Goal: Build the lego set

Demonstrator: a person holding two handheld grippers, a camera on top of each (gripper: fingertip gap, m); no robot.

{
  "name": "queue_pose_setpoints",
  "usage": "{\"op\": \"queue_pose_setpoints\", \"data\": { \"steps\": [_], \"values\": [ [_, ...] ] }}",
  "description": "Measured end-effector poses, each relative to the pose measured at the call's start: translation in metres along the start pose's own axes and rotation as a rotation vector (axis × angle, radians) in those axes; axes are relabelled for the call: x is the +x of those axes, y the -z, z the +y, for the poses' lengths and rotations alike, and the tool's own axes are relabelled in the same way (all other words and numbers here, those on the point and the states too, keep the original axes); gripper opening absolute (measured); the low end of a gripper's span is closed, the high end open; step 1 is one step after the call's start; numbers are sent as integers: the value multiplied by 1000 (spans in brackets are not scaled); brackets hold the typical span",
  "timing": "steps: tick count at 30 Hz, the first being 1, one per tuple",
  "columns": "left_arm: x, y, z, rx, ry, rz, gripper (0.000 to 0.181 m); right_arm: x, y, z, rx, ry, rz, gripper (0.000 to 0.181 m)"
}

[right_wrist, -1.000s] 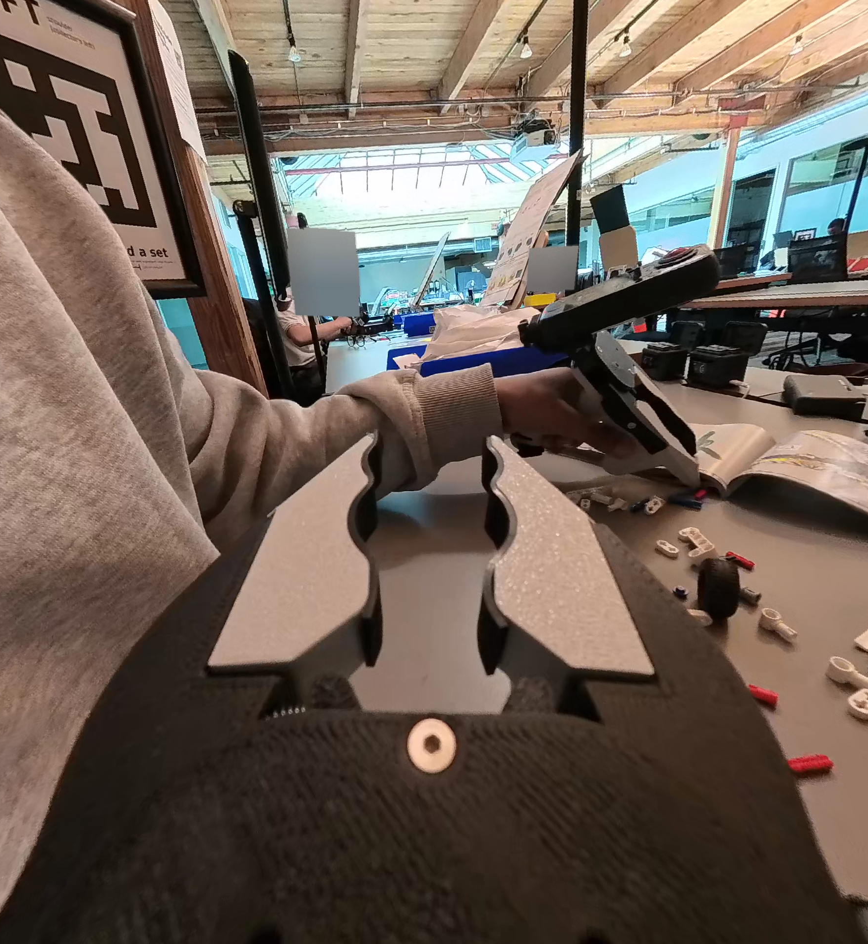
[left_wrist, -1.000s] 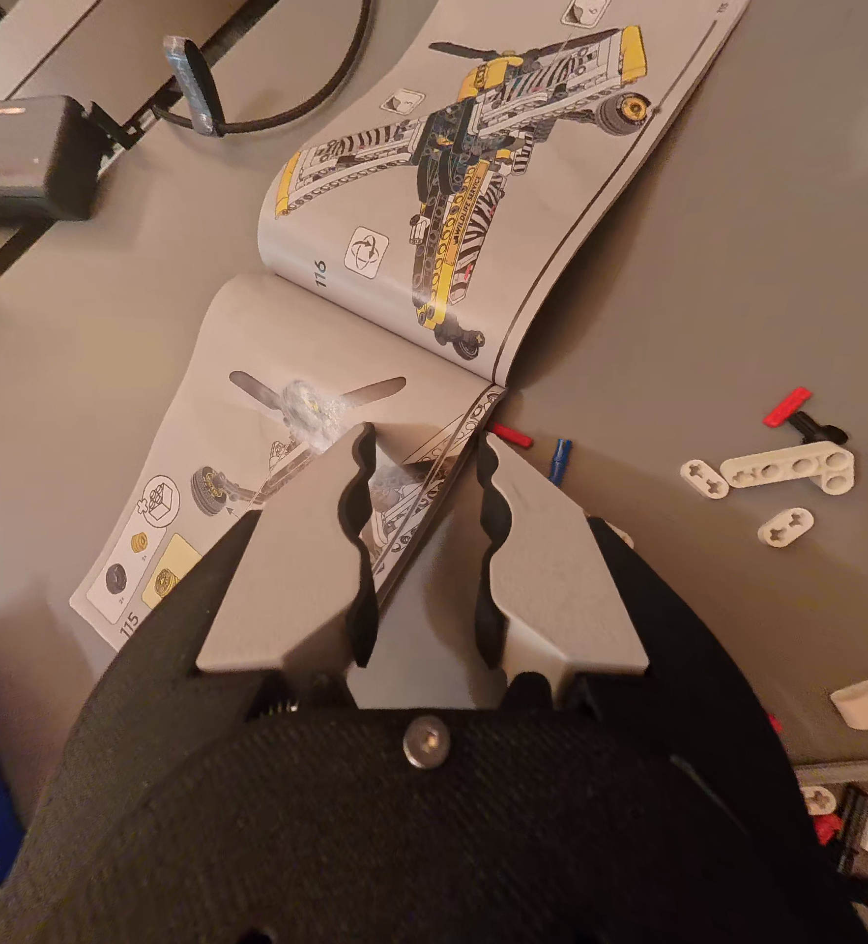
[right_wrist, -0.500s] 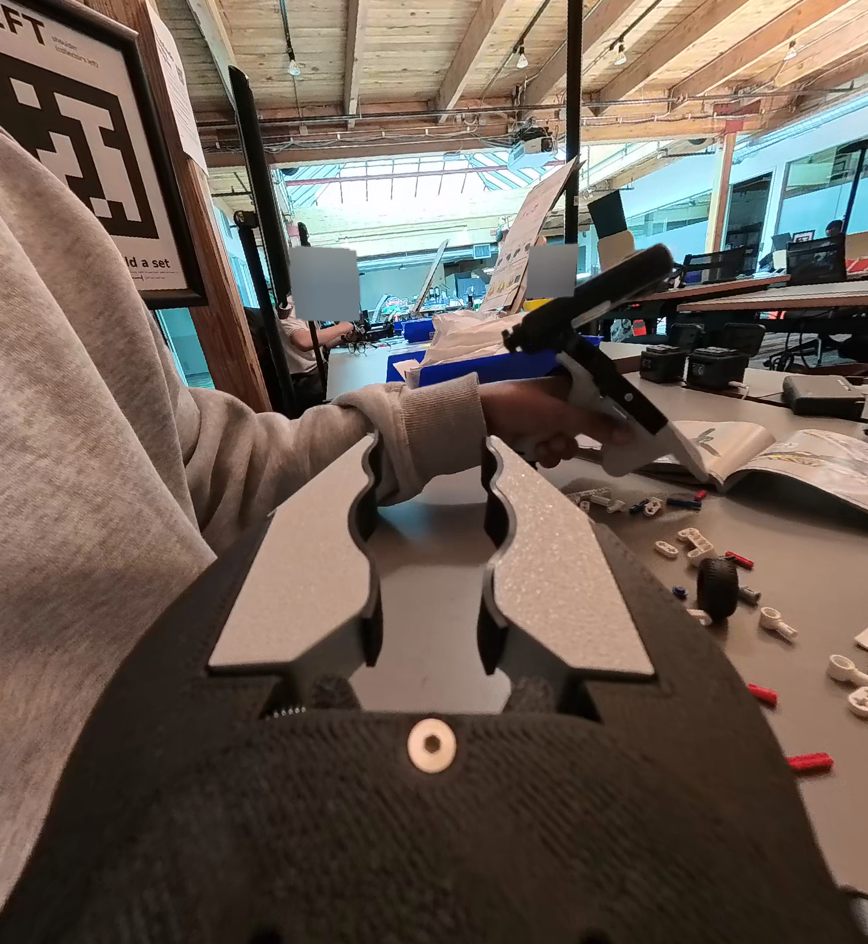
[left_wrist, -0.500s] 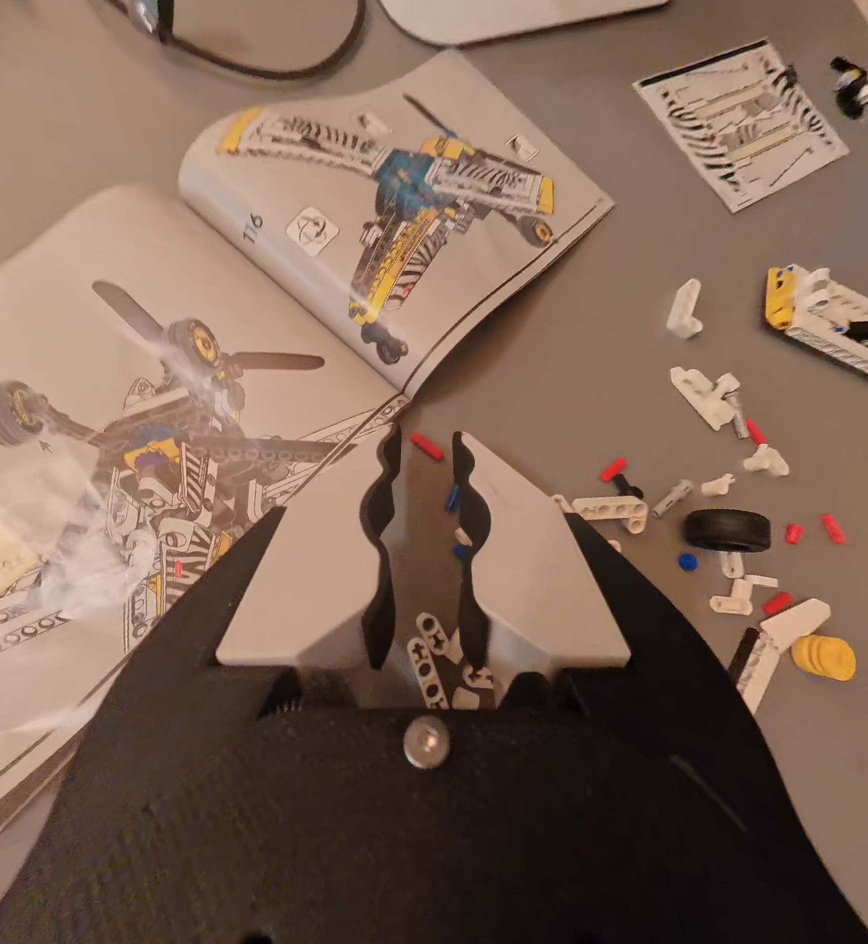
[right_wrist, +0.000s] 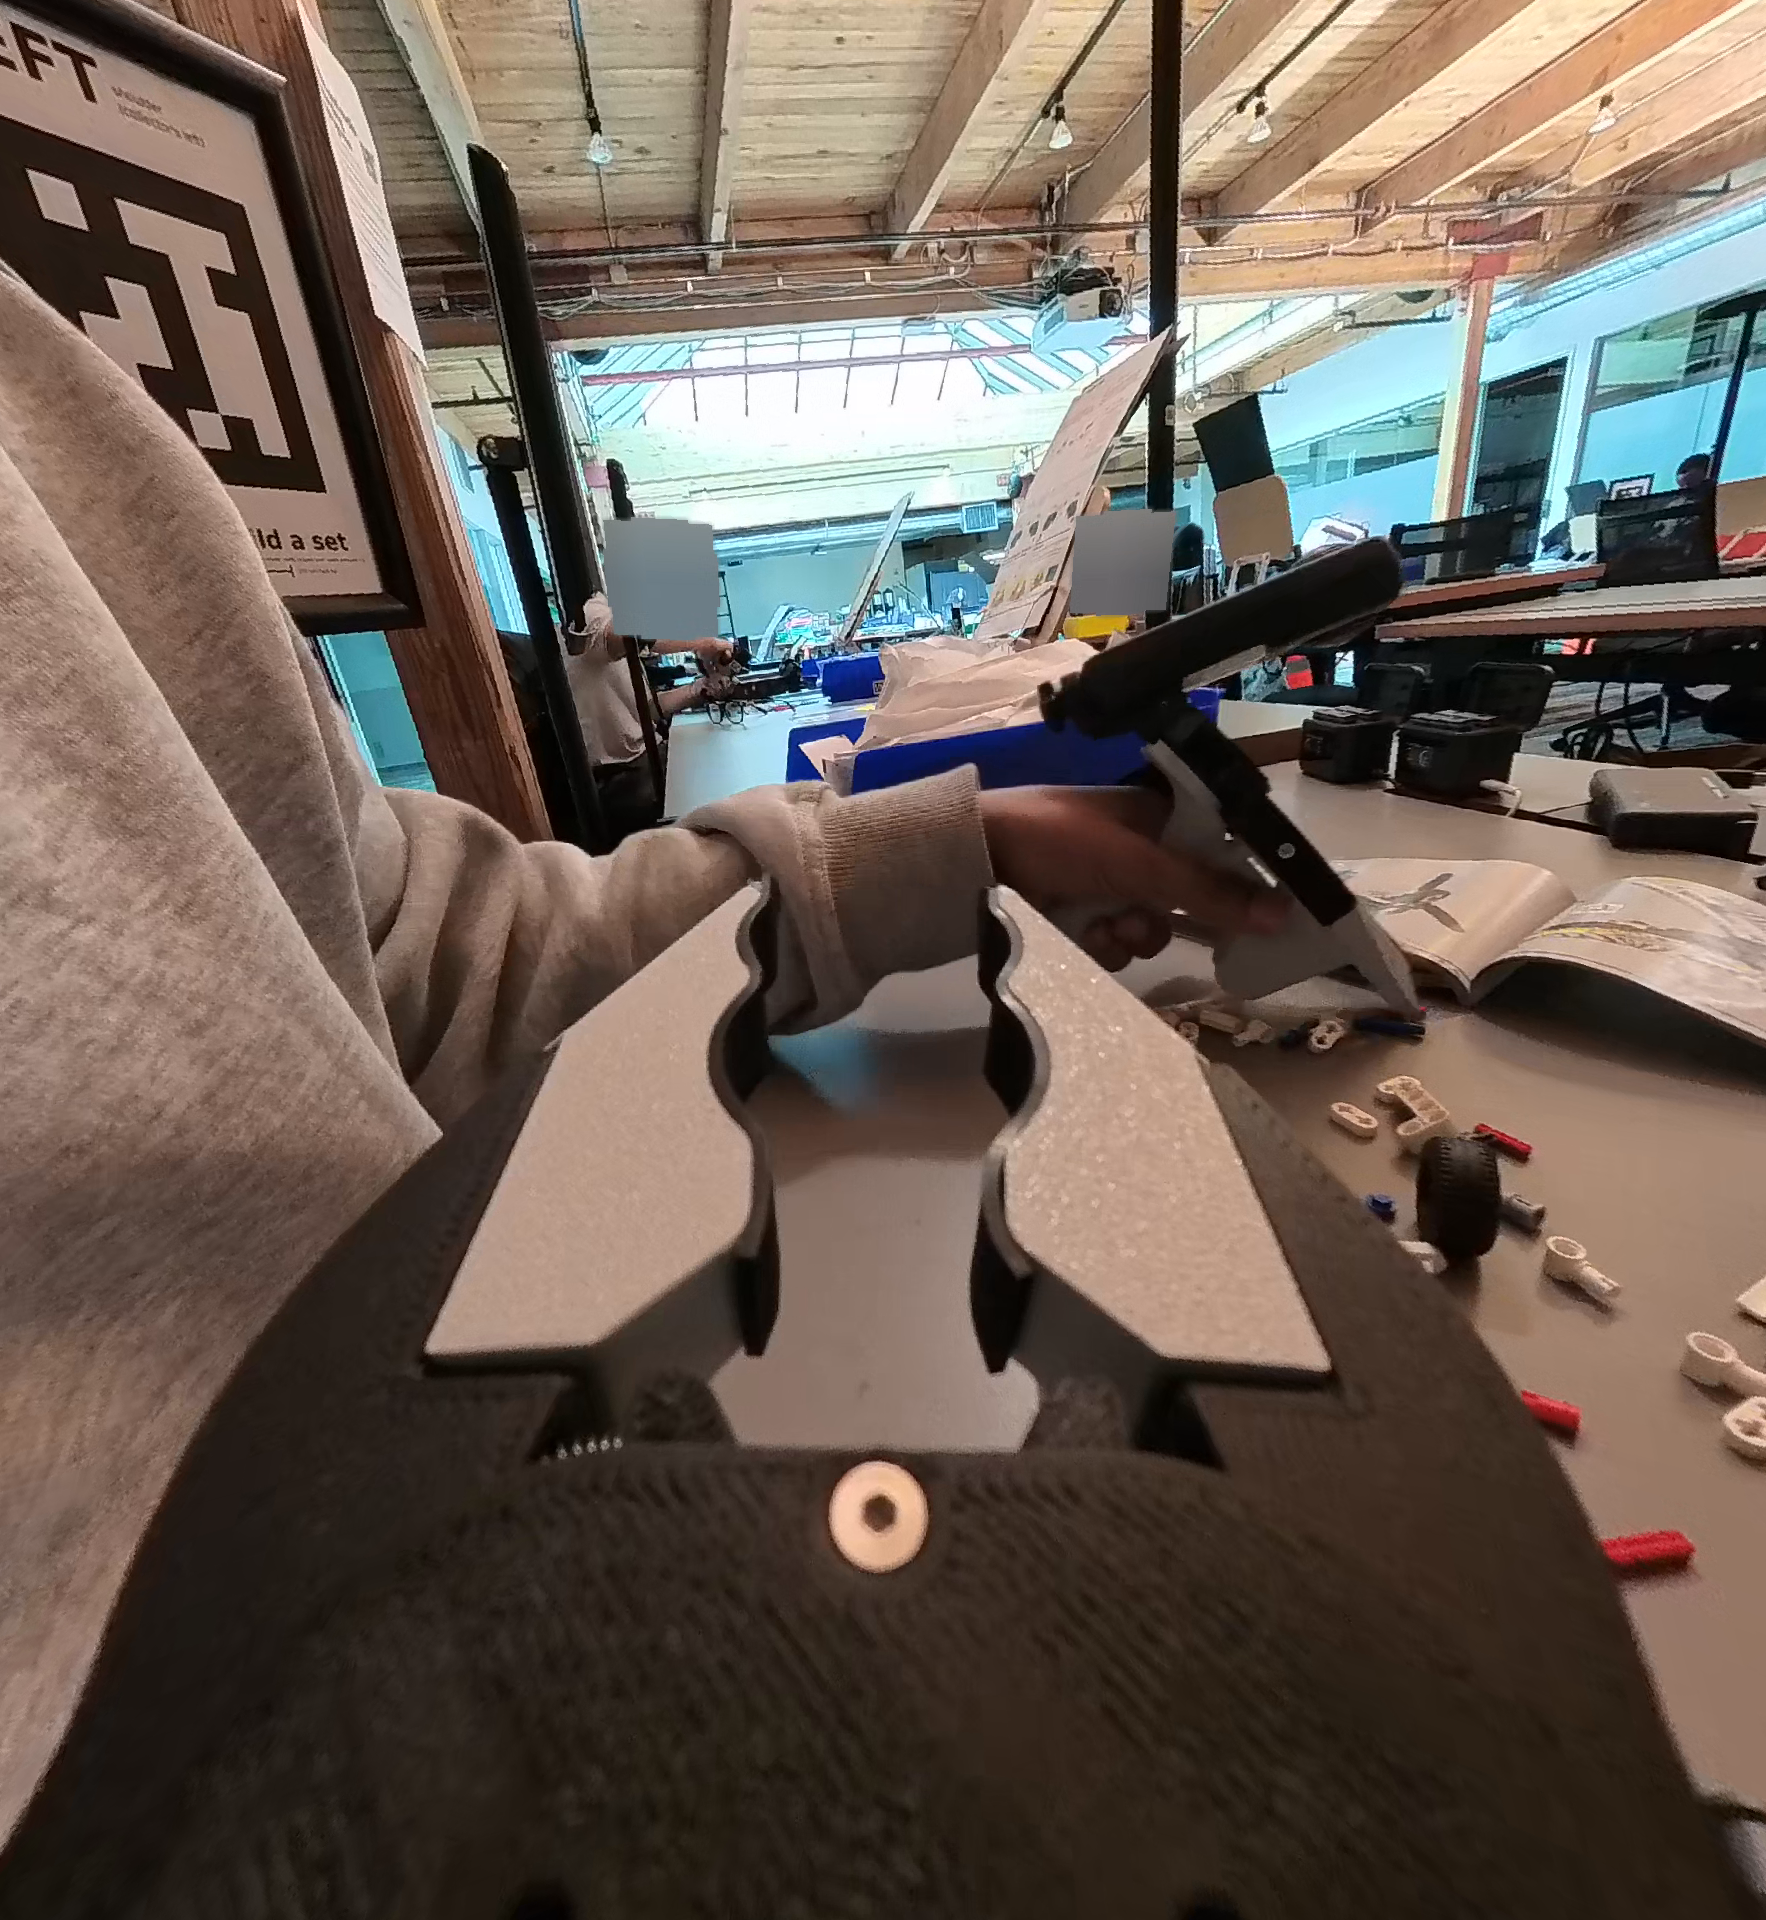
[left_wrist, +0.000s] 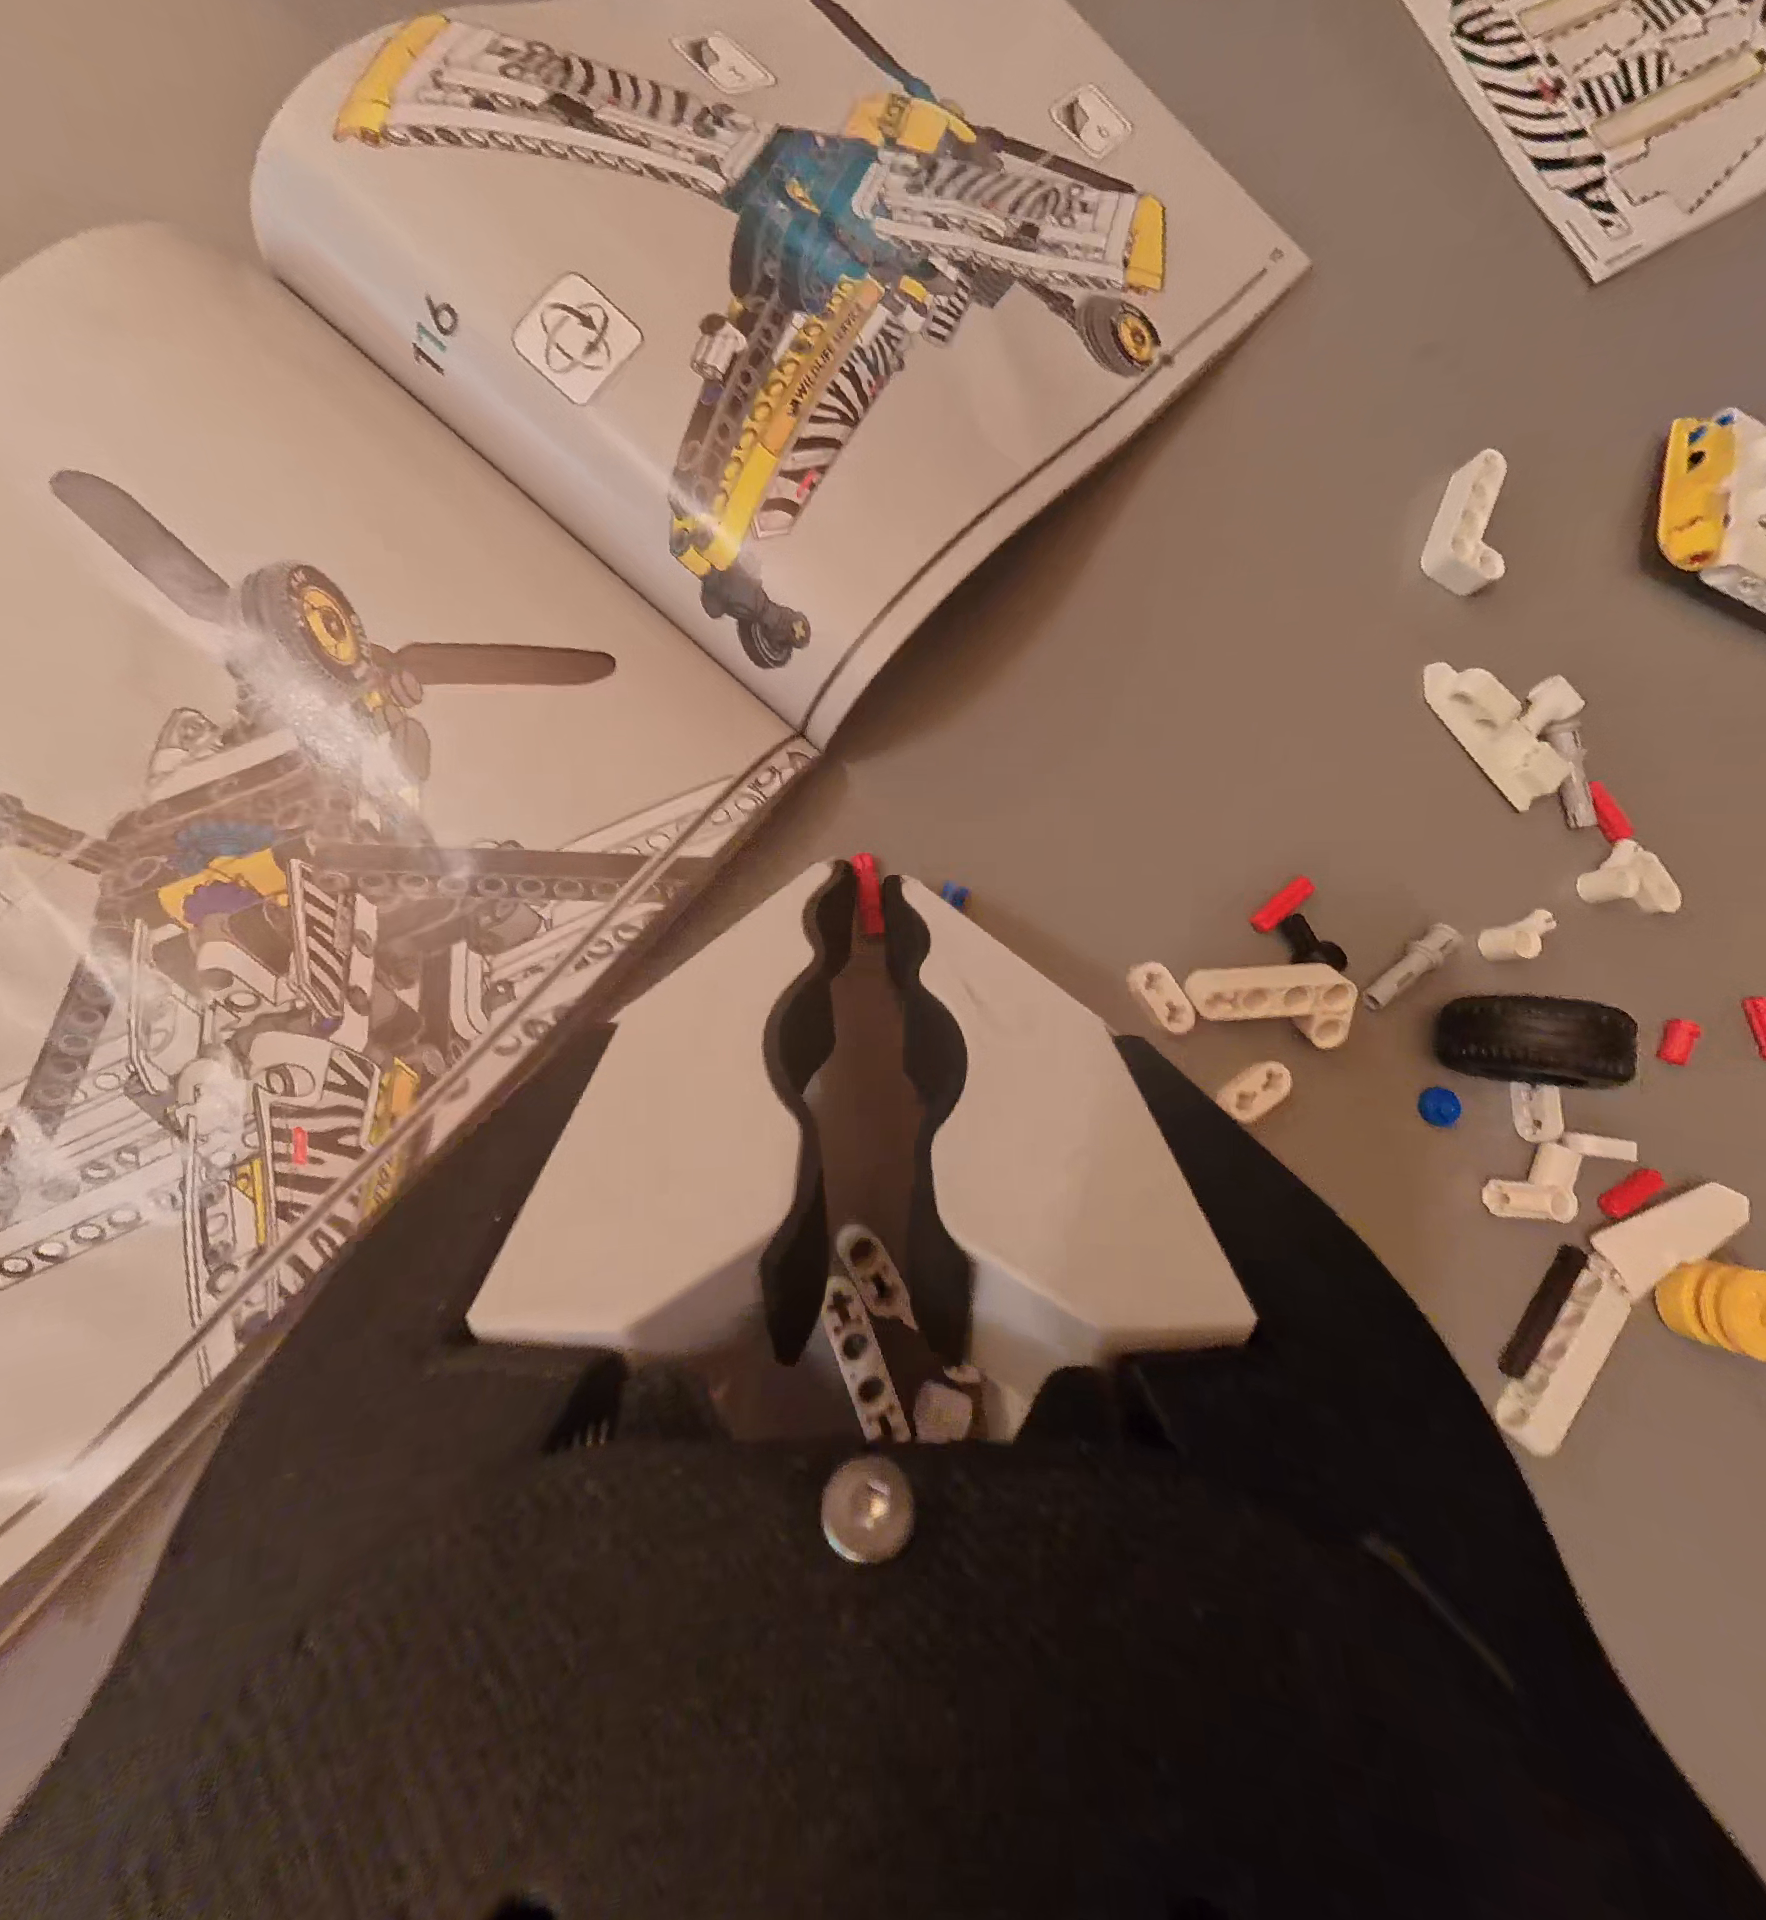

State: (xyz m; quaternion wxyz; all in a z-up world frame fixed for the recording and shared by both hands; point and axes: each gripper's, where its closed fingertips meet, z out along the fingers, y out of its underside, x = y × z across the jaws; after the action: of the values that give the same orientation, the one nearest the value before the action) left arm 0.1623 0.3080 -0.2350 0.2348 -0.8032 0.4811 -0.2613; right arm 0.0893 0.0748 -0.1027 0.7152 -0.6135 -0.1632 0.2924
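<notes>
My left gripper (left_wrist: 865,891) points down at the grey table, just off the near corner of the open instruction booklet (left_wrist: 339,499). Its jaws are closed on a small red pin (left_wrist: 865,896) held between the tips. Two white beams (left_wrist: 863,1320) lie on the table under the fingers. In the right wrist view the left gripper (right_wrist: 1404,1003) touches the table by the booklet (right_wrist: 1585,935). My right gripper (right_wrist: 874,920) is open and empty, held above the table.
Loose white, red and blue pieces, a black tyre (left_wrist: 1533,1039) and yellow discs (left_wrist: 1731,1314) lie to the right. A white and yellow part-built assembly (left_wrist: 1762,540) and a sticker sheet (left_wrist: 1637,104) lie farther right. A person's grey sleeve (right_wrist: 183,831) fills the left of the right wrist view. My right fingertips sit around 30 cm from my left ones.
My left gripper moved off the booklet, dropped to the table by its corner and closed on the red pin. My right gripper has not moved.
</notes>
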Motion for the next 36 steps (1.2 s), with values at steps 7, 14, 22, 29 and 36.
{"op": "queue_pose_setpoints", "data": {
  "steps": [7,14,22,29,36],
  "values": [
    [18,14,21,-48,-4,64,3,0,0,0,2,-3,-1,37],
    [43,24,41,-103,-14,153,3,0,1,0,1,-3,0,37],
    [78,35,47,-88,-41,249,6,-1,1,0,-2,10,1,37],
    [39,68,31,125,29,92,41,-3,2,0,-1,26,5,37],
    [11,93,86,134,-9,-118,67,-4,2,1,-5,31,5,36]
  ]
}}
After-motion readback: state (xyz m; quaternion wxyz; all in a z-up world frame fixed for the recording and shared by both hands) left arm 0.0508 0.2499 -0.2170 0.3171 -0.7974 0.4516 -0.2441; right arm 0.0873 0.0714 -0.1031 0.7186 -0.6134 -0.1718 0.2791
